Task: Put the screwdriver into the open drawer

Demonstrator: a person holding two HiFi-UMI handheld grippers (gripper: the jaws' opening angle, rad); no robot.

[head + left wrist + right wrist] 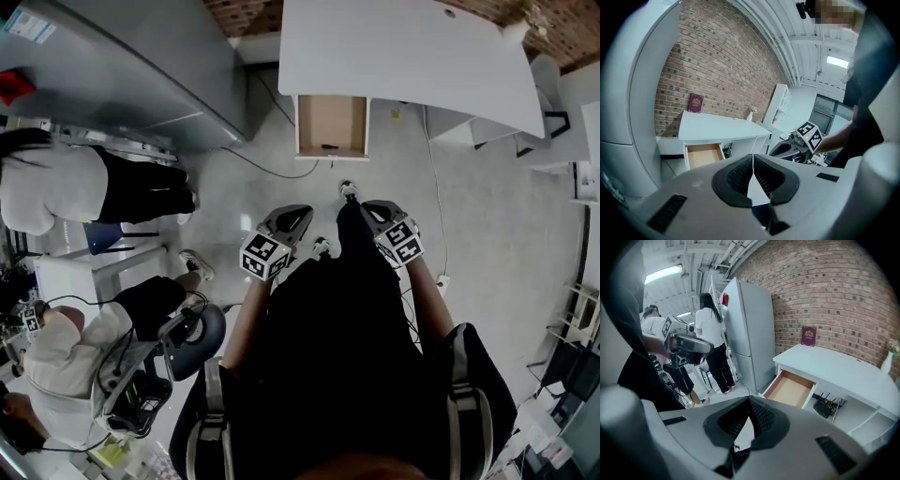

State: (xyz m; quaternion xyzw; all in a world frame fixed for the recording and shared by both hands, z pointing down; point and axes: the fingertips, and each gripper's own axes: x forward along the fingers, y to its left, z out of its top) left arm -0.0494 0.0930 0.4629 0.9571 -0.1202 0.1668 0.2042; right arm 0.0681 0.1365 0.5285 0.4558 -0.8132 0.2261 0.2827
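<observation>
The open drawer (pixel 331 125) juts from the white desk (pixel 403 52), its wooden bottom showing. A small dark slim object (pixel 330 147) lies at its front edge; I cannot tell for sure that it is the screwdriver. Both grippers hang close to the person's body, well short of the drawer. My left gripper (pixel 292 217) is shut with nothing between its pads (pixel 740 176). My right gripper (pixel 371 208) is shut and empty too, its pads (pixel 761 418) touching. The drawer (pixel 704 155) shows ahead in the left gripper view, and the drawer (pixel 790 389) in the right gripper view.
A grey fridge (pixel 141 66) stands left of the desk. Two people (pixel 84 187) and an office chair (pixel 192 337) are at the left. Cables (pixel 436 216) run over the floor. A purple booklet (pixel 808 336) leans on the brick wall above the desk.
</observation>
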